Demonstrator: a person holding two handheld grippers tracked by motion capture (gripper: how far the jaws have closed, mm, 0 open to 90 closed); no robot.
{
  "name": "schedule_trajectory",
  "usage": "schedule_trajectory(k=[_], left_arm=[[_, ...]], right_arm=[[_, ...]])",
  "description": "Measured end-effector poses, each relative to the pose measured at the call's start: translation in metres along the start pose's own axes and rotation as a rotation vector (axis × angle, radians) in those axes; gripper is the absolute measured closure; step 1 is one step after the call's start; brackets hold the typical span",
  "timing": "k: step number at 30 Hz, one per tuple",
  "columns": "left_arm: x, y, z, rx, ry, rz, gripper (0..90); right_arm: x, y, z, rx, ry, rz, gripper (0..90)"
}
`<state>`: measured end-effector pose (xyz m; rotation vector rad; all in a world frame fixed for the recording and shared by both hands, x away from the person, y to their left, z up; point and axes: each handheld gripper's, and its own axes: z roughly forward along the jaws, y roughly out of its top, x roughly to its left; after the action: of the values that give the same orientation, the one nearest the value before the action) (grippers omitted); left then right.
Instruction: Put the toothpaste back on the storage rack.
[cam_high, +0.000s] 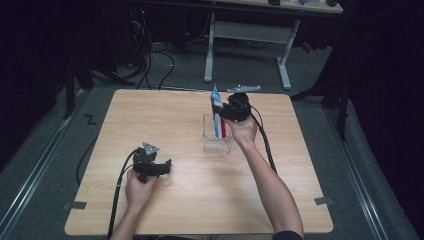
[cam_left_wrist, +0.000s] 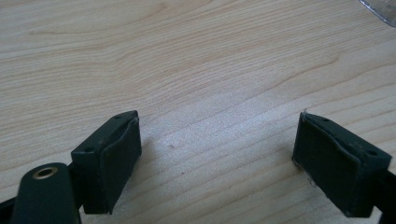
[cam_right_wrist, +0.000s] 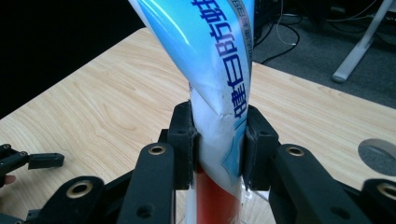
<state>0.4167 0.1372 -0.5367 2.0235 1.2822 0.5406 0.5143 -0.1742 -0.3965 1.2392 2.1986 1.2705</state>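
Wooden table (cam_high: 165, 125), right gripper (cam_right_wrist: 218, 140) pinching upright toothpaste tube (cam_right_wrist: 210, 65), left gripper (cam_left_wrist: 217, 158) spread.

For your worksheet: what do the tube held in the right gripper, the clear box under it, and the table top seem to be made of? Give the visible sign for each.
Tube: likely soft glossy plastic or laminate; it creases and dents between the right gripper's fingers.
Clear box: apparently transparent hard plastic; the table shows through.
Table top: wood or wood-look laminate, matte, pale grain lines.
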Motion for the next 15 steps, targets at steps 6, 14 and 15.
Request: schedule_trajectory(k=[6,14,15], left_arm=[[0.000,0.000,0.000,0.000,0.000,0.000,15.5],[0.000,0.000,0.000,0.000,0.000,0.000,15.5],[0.000,0.000,0.000,0.000,0.000,0.000,15.5]], right_arm=[[-0.002,-0.006,0.003,0.014,-0.002,0.008,69.4],[-0.007,-0.015,0.001,0.034,-0.003,0.030,69.3],[-0.008,-0.015,0.001,0.038,-0.006,0.031,69.3]])
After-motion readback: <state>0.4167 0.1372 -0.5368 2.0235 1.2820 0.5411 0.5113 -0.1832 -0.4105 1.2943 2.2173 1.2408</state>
